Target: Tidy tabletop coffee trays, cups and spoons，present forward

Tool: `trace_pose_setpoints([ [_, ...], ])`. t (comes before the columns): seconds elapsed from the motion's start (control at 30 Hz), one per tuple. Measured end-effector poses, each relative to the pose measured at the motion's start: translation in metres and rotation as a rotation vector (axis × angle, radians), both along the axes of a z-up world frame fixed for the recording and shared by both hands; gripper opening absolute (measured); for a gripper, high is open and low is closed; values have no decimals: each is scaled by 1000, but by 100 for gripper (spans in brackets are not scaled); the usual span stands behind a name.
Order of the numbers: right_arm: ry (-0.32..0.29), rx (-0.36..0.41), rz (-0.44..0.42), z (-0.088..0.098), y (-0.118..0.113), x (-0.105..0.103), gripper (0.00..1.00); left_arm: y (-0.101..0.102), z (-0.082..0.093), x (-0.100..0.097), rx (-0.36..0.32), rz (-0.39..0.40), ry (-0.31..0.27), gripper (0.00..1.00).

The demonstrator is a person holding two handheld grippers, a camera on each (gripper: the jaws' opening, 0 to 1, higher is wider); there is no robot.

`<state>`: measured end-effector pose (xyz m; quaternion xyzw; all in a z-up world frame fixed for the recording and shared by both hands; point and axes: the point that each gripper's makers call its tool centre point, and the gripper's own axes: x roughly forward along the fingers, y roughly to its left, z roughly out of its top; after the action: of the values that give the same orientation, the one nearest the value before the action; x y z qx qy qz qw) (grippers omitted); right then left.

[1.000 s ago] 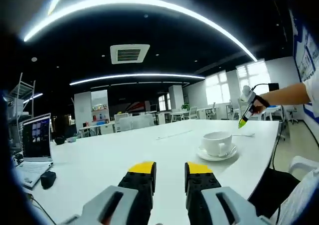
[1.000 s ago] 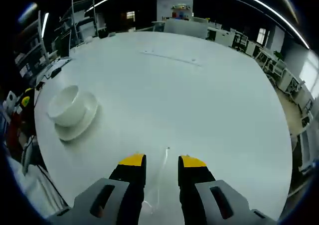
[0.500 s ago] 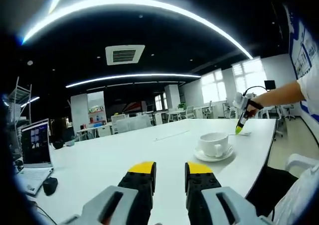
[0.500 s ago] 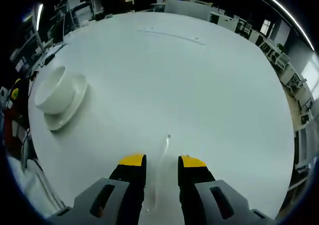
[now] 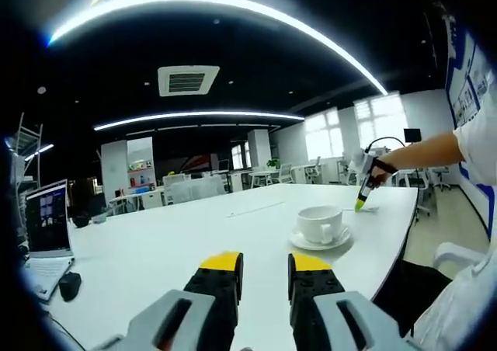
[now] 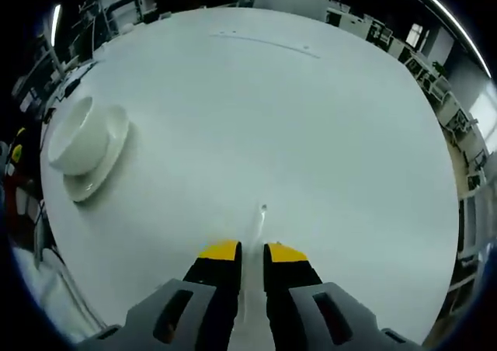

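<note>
A white cup (image 5: 318, 224) stands on a white saucer (image 5: 320, 244) near the table's right edge, ahead of my left gripper (image 5: 265, 267), which hovers open and holds nothing. A person's arm holds my right gripper (image 5: 363, 192) tip-down on the table beyond the cup. In the right gripper view, a thin pale spoon (image 6: 257, 222) lies on the white table (image 6: 311, 118), its handle running back between the jaws. My right gripper (image 6: 253, 254) has its jaws drawn in around that handle. The cup (image 6: 72, 133) and saucer (image 6: 106, 155) sit far to the left.
An open laptop (image 5: 45, 220) and a dark mouse (image 5: 68, 284) sit at the table's left end. The left gripper's yellow tip (image 6: 16, 152) shows past the table edge. Office desks and chairs stand beyond the table.
My right gripper's jaws have narrowed around the spoon handle, and the gripper has come lower over the table. The left gripper view has shifted slightly; its jaws keep the same gap.
</note>
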<state>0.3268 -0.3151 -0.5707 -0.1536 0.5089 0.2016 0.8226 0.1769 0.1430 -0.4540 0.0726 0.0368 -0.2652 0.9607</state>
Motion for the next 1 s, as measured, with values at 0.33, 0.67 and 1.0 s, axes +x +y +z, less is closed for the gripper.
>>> trace_pose_setpoints([
  [0.33, 28, 1, -80, -3, -1, 0, 5, -1, 1, 0, -10, -3, 0, 26],
  [0.67, -40, 22, -89, 12, -4, -3, 5, -1, -4, 1, -16, -3, 11, 26],
  [1.0, -178, 68, -100, 64, -7, 3, 5, -6, -4, 2, -28, -15, 12, 26],
])
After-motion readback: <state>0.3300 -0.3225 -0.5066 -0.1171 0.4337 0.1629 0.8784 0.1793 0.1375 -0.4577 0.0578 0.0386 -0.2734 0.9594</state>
